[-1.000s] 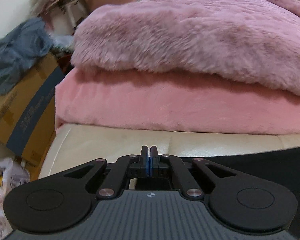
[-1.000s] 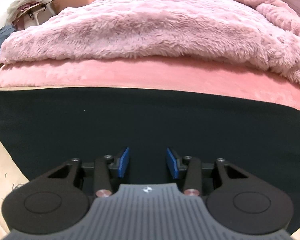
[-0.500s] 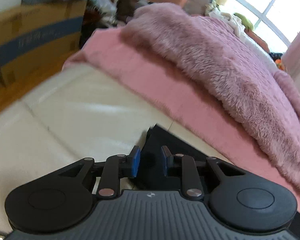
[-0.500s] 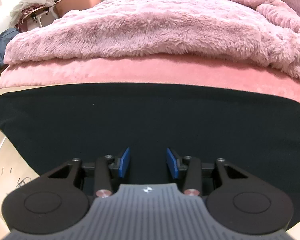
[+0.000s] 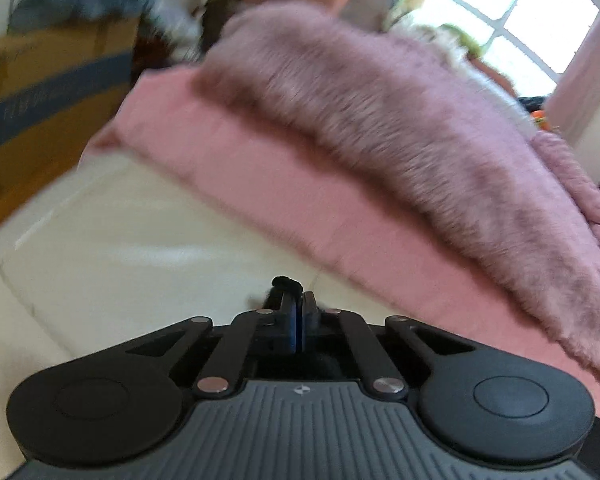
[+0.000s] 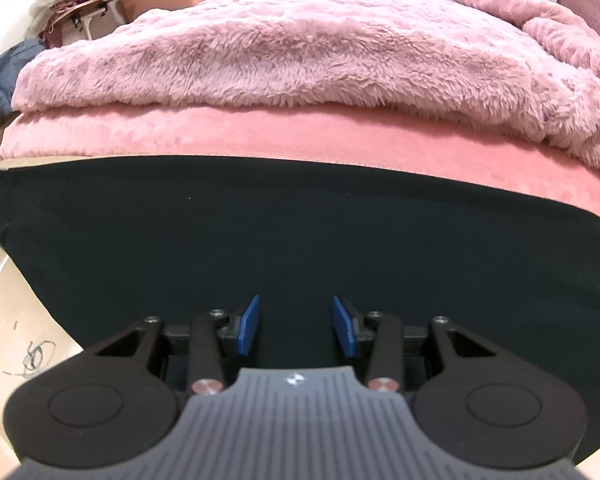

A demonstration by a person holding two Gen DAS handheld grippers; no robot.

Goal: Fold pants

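Observation:
Black pants (image 6: 300, 240) lie spread flat across the cream surface in the right wrist view. My right gripper (image 6: 296, 322) hangs just above their near part, open, with nothing pinched between the blue pads. In the blurred left wrist view my left gripper (image 5: 299, 308) is shut on a corner of the pants. A small tuft of black cloth (image 5: 285, 283) sticks out past the pads. The rest of the pants is hidden under that gripper's body.
A fluffy mauve blanket (image 6: 284, 52) lies on a pink sheet (image 6: 260, 132) right behind the pants. The cream surface (image 5: 120, 260) stretches left of the left gripper. A cardboard box (image 5: 40, 92) stands far left, and a bright window (image 5: 532, 36) shows at far right.
My left gripper rolled and swung toward the pants' corner, opened around it, then shut on it. The right gripper has stayed put and open.

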